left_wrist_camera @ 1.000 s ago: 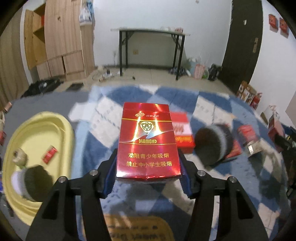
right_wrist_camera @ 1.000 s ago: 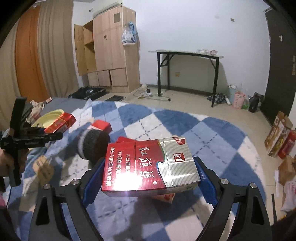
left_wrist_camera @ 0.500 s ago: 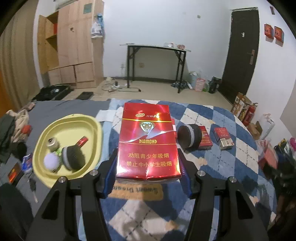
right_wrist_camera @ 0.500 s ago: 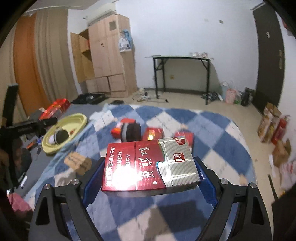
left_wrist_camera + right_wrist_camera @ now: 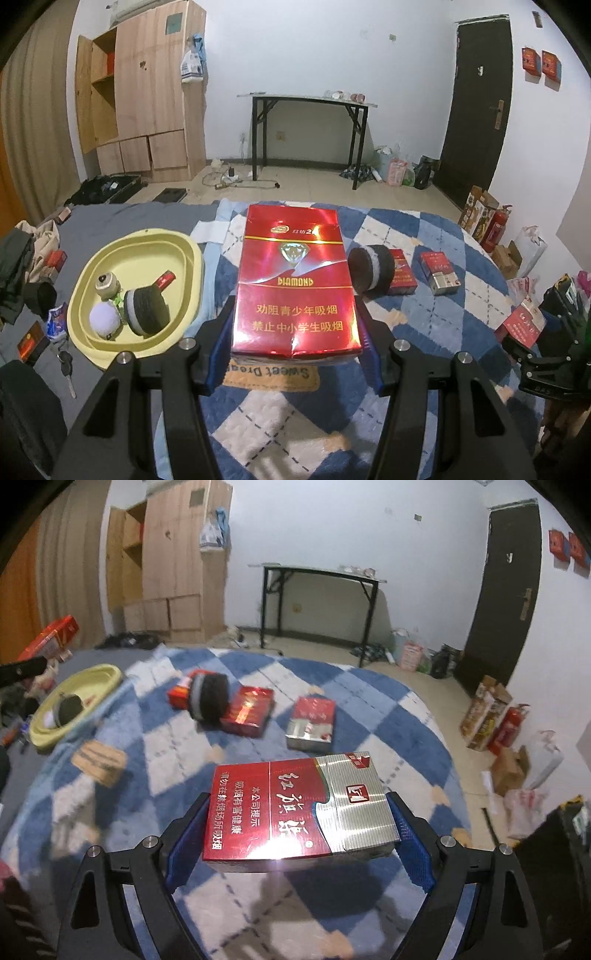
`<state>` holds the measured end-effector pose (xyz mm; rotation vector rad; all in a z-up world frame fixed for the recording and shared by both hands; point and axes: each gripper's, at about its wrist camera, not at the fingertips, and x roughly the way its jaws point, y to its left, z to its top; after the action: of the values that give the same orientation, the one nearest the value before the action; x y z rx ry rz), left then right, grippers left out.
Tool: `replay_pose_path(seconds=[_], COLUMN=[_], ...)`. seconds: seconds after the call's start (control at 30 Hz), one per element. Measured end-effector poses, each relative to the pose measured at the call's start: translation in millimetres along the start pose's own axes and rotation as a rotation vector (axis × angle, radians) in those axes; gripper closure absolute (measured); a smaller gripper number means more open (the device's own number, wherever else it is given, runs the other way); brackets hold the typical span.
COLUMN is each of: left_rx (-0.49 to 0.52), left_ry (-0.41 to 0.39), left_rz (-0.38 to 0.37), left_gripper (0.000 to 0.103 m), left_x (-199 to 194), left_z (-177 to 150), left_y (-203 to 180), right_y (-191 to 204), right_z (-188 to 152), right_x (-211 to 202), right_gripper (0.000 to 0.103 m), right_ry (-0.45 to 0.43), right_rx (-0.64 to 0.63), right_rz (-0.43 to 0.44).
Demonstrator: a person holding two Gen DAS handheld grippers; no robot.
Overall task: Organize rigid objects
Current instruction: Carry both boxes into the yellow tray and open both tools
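Grippers first, since they fill the bottom of both views: left gripper (image 5: 295, 343) is clamped on a red Diamond pack (image 5: 295, 284) standing lengthwise, and its blue pads are mostly hidden behind the pack's sides. Right gripper (image 5: 299, 834) is squeezed onto a red-and-silver pack (image 5: 299, 808) held sideways, glare washing out the near edge. Under the left pack a tan label (image 5: 271, 374) on the blue checkered rug (image 5: 424, 325) is half covered, so only part of the text reads. Left of centre in the left wrist view sits the yellow tray (image 5: 192, 280) with a dark round brush (image 5: 147, 312), a pale fuzzy ball (image 5: 105, 319), a small beige thing and a red sliver I can't identify. Right of the held pack, another round brush (image 5: 371, 267) blocks most of a red pack (image 5: 404, 273); a second red-and-silver pack (image 5: 441, 273) lies just beside it. Right wrist view is motion-blurred on its left side, tray included. Far back: black-legged table (image 5: 306, 103), wooden wardrobe (image 5: 147, 92), dark door (image 5: 476, 107).
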<state>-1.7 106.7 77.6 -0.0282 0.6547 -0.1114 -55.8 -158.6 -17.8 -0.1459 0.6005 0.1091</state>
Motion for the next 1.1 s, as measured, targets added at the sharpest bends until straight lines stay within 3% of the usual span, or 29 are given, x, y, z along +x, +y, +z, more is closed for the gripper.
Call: replay_pose_path(seconds=[0.5,0.63,0.9,1.1], left_rx=[-0.009,-0.019,-0.17,-0.258], left_ry=[-0.028,-0.068,-0.079,-0.02], left_rz=[-0.012,0.074,0.126,0.223], left_gripper=[0.044,0.044,0.044,0.044], left_x=[-0.9,-5.1,12.2,41.9], left_z=[7.5,22.4,61.6,69.0], left_y=[-1.7,6.8,78.5,132.4], right_y=[5.4,8.9,37.4,106.1], right_z=[3.1,3.7,17.9,70.3], right_x=[15.7,17.7,29.6,54.4], right_gripper=[0.013,0.013,0.013,0.013], right_ry=[0.0,-0.007,-0.014,-0.043], right_rx=[0.007,0.0,-0.035,-0.119], right_rz=[0.035,0.062,0.15,0.294])
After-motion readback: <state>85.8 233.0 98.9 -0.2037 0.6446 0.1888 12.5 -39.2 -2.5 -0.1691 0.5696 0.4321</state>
